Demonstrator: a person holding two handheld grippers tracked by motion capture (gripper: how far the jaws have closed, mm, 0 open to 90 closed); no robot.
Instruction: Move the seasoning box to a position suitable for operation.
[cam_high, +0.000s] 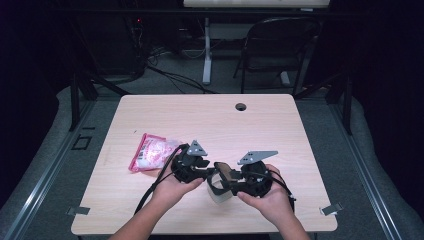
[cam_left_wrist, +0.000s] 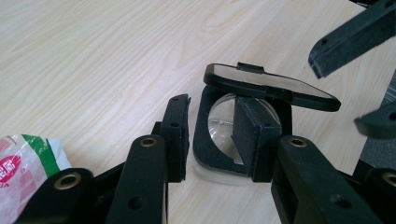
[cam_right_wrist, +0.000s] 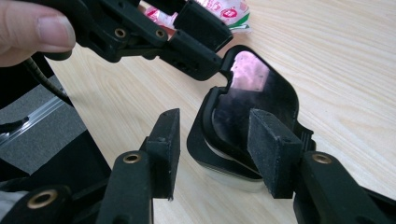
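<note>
Wooden table (cam_high: 210, 115), folding chair (cam_high: 277, 45), grey floor (cam_high: 170, 82)

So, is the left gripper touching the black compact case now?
Cannot tell. In the left gripper view the left gripper has its jaws spread either side of the compact case, but one pad overlaps the case, hiding any contact.

The place looks like a lab or recording room rather than a home. A plain light-wood bench (cam_high: 210, 120) with a cable hole (cam_high: 241, 106) stands alone on grey carpet (cam_high: 40, 165), ringed by dark metal framing (cam_high: 75, 100). Behind it sit a black folding chair (cam_high: 275, 50), the white leg of another desk (cam_high: 206, 50), loose cables (cam_high: 170, 75) on the floor, and dark electronics with a small red light (cam_high: 138, 21).
</note>
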